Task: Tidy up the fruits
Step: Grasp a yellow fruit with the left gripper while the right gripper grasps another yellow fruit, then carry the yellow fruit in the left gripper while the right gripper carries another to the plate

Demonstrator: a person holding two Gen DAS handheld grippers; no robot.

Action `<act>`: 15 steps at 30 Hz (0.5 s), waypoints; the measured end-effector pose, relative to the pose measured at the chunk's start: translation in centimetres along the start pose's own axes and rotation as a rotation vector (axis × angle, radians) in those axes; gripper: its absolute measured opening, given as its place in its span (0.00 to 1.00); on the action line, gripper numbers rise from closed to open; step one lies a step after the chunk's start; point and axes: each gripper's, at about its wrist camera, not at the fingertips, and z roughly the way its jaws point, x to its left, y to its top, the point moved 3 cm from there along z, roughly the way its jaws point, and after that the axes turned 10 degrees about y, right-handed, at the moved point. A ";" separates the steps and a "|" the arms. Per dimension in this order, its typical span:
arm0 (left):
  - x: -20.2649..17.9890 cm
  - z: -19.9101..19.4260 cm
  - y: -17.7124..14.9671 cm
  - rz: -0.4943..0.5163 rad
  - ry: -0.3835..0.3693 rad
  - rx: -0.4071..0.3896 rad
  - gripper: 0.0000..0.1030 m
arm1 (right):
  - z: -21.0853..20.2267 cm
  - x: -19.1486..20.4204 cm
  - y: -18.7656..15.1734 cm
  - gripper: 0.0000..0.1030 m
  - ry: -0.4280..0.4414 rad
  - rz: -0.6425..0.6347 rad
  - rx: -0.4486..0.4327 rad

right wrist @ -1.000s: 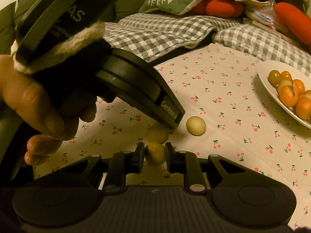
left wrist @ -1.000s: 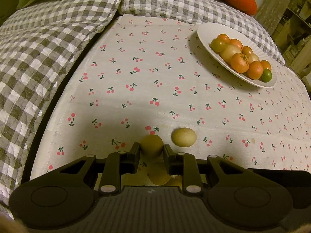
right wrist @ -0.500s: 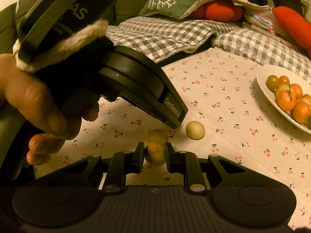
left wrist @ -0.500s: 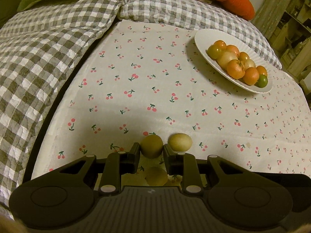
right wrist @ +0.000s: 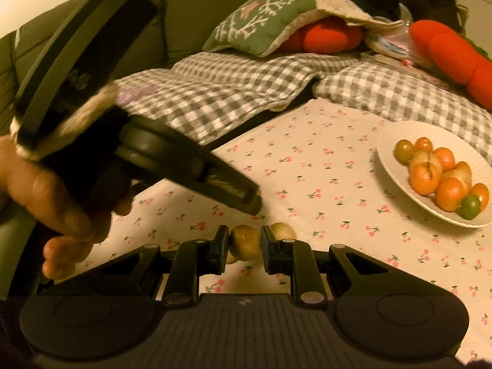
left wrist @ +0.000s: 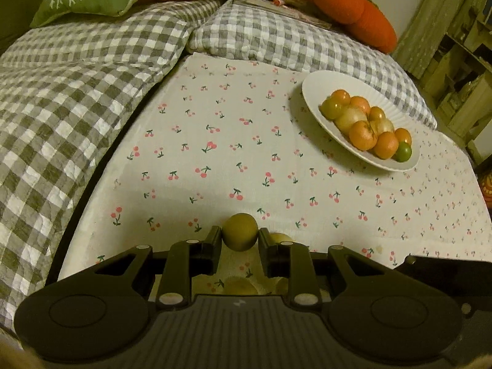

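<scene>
Both my left gripper [left wrist: 240,238] and right gripper [right wrist: 245,243] clamp small yellow-brown fruits; next, carry them to the plate [left wrist: 310,92].

Right gripper [right wrist: 244,243] clamping small round yellow-brown fruit [right wrist: 244,242] at lower centre; pale round fruit [right wrist: 284,230] lying just right; white ribbed plate [right wrist: 396,181] sitting at right; hand [right wrist: 46,203] gripping left gripper [right wrist: 250,206] at left.

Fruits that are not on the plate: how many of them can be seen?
3. One olive fruit is in the left gripper jaws, a second olive fruit in the right gripper jaws, and a pale fruit lies on the cherry cloth. Others may be hidden.
</scene>
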 end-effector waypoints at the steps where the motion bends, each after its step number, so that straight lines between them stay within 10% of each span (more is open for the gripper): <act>1: 0.0 0.0 0.0 -0.003 -0.003 -0.001 0.10 | 0.1 -0.2 0.1 0.19 -0.005 0.006 -0.002; 15: -0.4 -1.5 1.2 -0.039 -0.040 -0.040 0.10 | -1.6 -2.9 1.8 0.19 -0.061 0.088 -0.067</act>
